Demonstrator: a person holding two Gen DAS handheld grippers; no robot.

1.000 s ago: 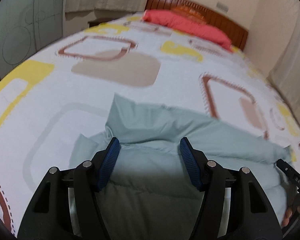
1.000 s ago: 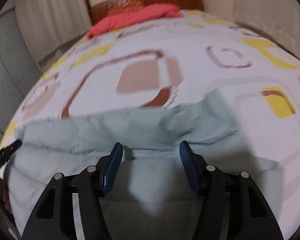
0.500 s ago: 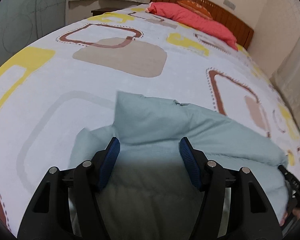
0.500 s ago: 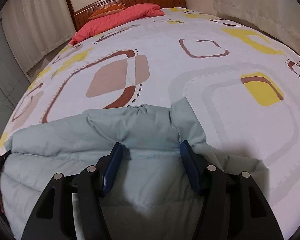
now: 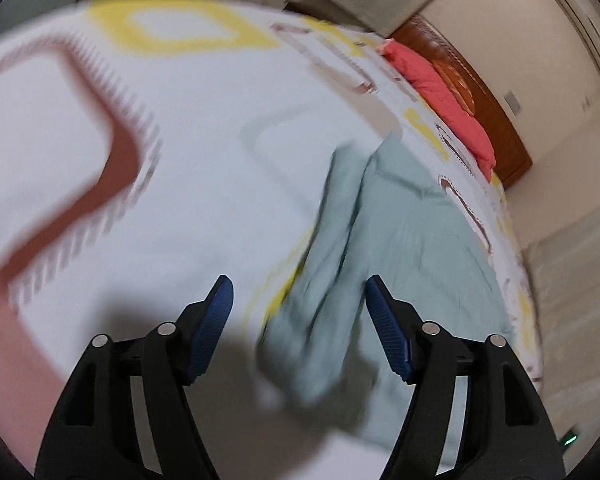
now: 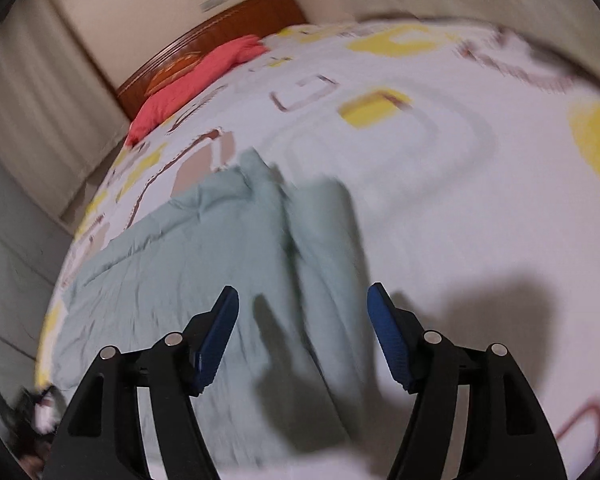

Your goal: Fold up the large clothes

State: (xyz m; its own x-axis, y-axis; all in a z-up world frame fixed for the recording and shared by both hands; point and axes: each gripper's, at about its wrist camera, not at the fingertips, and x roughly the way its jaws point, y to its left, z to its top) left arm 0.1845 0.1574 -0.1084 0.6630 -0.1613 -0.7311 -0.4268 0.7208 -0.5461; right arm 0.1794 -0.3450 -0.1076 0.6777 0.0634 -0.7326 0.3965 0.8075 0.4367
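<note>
Opening, both sets of jaws are spreading with nothing pinched. The pale green garment (image 5: 412,240) is lying flat on the patterned bed (image 5: 204,160), long axis running between the 2 tools. Left gripper (image 5: 298,304) is sitting over its left edge, cloth extending to its right. Right gripper (image 6: 302,312) is over the opposite edge, cloth to its left. Neither is nearer; likely next fold comes from the ends.

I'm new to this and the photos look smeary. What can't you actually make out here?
- Left wrist view: the pale green garment is motion-blurred, so its type is unclear; its near edge is cut off.
- Right wrist view: a dark object at the lower left is blurred and cropped, so unidentifiable.
</note>
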